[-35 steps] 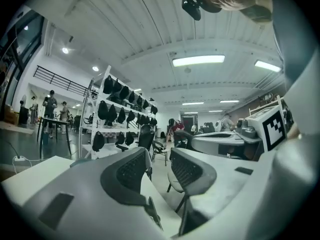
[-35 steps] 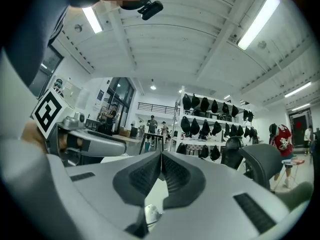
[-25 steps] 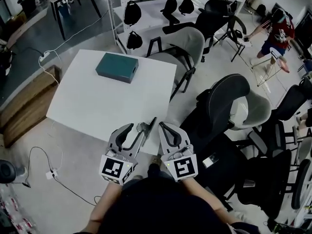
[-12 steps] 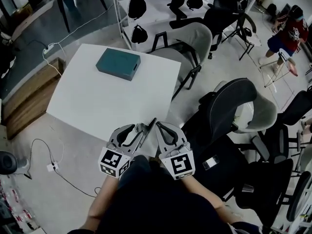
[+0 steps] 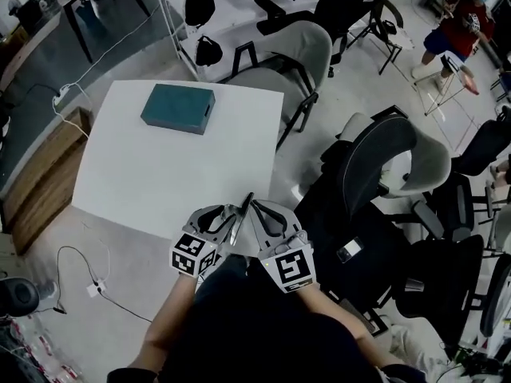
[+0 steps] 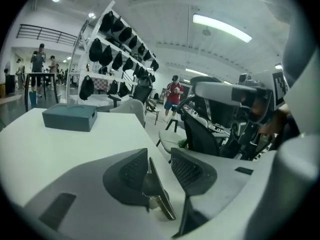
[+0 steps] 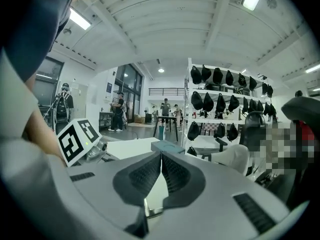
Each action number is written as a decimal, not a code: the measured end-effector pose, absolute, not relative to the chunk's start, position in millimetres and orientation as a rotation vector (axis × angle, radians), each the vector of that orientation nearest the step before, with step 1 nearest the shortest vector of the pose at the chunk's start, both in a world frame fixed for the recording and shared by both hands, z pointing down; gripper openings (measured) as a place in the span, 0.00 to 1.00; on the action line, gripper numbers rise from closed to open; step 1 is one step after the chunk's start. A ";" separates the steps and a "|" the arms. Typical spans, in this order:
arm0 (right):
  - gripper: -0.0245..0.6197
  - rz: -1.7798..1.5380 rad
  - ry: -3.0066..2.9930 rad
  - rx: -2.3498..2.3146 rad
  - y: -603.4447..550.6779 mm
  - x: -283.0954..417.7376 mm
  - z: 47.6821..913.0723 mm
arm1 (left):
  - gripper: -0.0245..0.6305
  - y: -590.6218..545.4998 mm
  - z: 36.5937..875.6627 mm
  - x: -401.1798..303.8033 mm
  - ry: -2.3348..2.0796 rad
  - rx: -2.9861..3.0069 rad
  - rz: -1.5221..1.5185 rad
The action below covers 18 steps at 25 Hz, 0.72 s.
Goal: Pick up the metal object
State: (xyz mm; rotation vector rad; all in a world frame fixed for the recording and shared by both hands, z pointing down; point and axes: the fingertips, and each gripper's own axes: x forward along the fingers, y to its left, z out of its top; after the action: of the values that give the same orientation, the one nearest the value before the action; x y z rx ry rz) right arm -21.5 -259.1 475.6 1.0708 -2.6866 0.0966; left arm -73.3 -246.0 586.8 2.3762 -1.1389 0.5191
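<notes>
A thin metal object (image 5: 242,211) with a dark blade and a silvery end lies at the near edge of the white table (image 5: 160,174). It sits between the jaws of my left gripper (image 5: 226,211). In the left gripper view the metal object (image 6: 159,194) leans on the left pad, and a gap shows to the right pad, so the left gripper (image 6: 159,156) stands open around it. My right gripper (image 5: 259,206) hovers just right of the object. In its own view the right gripper (image 7: 161,156) has both pads pressed together with nothing between them.
A teal box (image 5: 177,108) rests on the table's far side. Grey and black office chairs (image 5: 375,174) crowd the table's right. A wooden bench (image 5: 40,182) and floor cables (image 5: 88,278) lie to the left. A rack with black bags (image 5: 200,6) stands behind, and a person in red (image 5: 459,34) is far right.
The head camera has shifted, so the table and box sit slightly further left in view. Both grippers and the metal object keep their places relative to each other.
</notes>
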 end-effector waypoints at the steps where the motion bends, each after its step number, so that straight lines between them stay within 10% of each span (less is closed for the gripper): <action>1: 0.08 0.100 -2.676 1.085 -260.6 -21.2 476.3 | 0.25 -247.2 594.0 -73.3 -1.108 2.369 0.536; 18: 0.08 0.124 -2.550 1.290 -273.3 -12.9 481.3 | 0.28 -256.2 680.2 -82.6 -0.732 2.080 0.667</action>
State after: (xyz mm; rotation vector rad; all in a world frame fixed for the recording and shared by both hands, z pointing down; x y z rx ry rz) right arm -12.9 -273.3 481.3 1.2896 -2.5499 0.1242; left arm -82.6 -256.2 680.2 2.0805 -0.7322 0.6667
